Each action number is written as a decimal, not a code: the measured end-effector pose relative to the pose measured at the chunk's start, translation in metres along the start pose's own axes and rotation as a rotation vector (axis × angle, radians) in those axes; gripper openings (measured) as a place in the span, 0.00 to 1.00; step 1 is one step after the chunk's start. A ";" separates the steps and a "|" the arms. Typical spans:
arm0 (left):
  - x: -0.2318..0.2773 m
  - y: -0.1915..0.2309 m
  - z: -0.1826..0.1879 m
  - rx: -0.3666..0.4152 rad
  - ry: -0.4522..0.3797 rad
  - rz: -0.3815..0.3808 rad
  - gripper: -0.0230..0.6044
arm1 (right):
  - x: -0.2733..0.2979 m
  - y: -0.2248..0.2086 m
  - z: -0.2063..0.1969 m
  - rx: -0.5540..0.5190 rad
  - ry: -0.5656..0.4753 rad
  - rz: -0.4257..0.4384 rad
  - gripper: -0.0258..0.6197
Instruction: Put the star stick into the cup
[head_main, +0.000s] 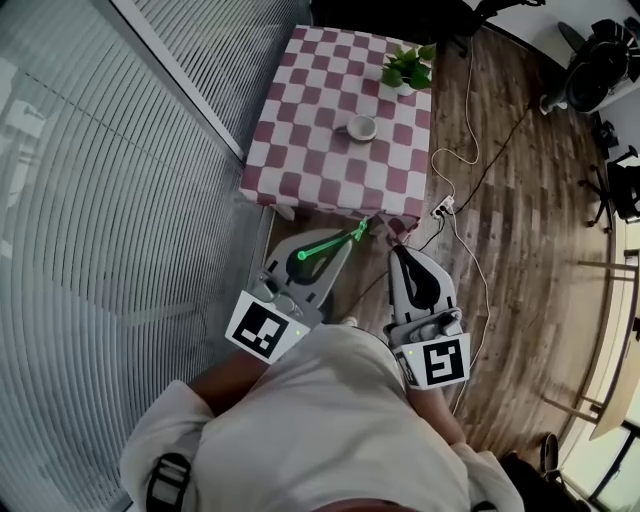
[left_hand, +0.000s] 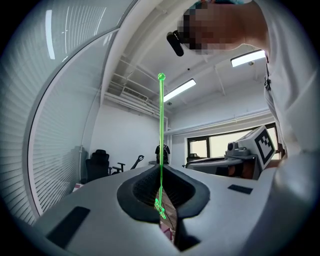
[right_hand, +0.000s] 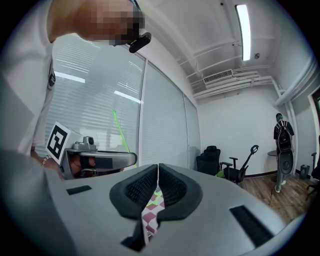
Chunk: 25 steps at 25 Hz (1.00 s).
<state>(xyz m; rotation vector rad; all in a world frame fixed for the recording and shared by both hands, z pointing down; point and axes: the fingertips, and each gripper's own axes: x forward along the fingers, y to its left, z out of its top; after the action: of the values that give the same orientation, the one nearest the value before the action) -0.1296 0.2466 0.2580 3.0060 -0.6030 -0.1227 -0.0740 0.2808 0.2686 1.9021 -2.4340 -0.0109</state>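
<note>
A thin green star stick (head_main: 330, 243) is clamped in my left gripper (head_main: 345, 243), which is shut on it. In the left gripper view the stick (left_hand: 161, 130) stands up from the closed left gripper (left_hand: 161, 200), ball end on top and star end low between the pads. The small white cup (head_main: 362, 127) sits on the checkered table (head_main: 300, 170) ahead, well beyond both grippers. My right gripper (head_main: 400, 253) is beside the left one, shut with nothing in it; its pads (right_hand: 150, 185) meet. The left gripper (right_hand: 100, 160) and the stick (right_hand: 120, 132) also show in the right gripper view.
A potted plant (head_main: 405, 70) stands at the table's far right corner. A power strip (head_main: 442, 208) and white cables (head_main: 470, 160) lie on the wooden floor right of the table. A glass wall with blinds (head_main: 120, 200) runs along the left. Office chairs (head_main: 600, 60) stand far right.
</note>
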 end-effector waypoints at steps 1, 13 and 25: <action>0.004 0.007 -0.001 0.000 0.004 -0.004 0.10 | 0.008 -0.002 -0.001 0.001 0.002 -0.001 0.09; 0.049 0.096 0.004 -0.015 0.003 -0.021 0.10 | 0.107 -0.031 0.012 0.043 -0.012 -0.036 0.09; 0.080 0.160 0.003 -0.031 0.008 -0.043 0.10 | 0.170 -0.048 0.006 0.041 0.002 -0.045 0.09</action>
<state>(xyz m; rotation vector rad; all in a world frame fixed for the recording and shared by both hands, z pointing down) -0.1176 0.0688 0.2638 2.9894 -0.5308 -0.1212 -0.0683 0.1040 0.2666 1.9722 -2.4078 0.0397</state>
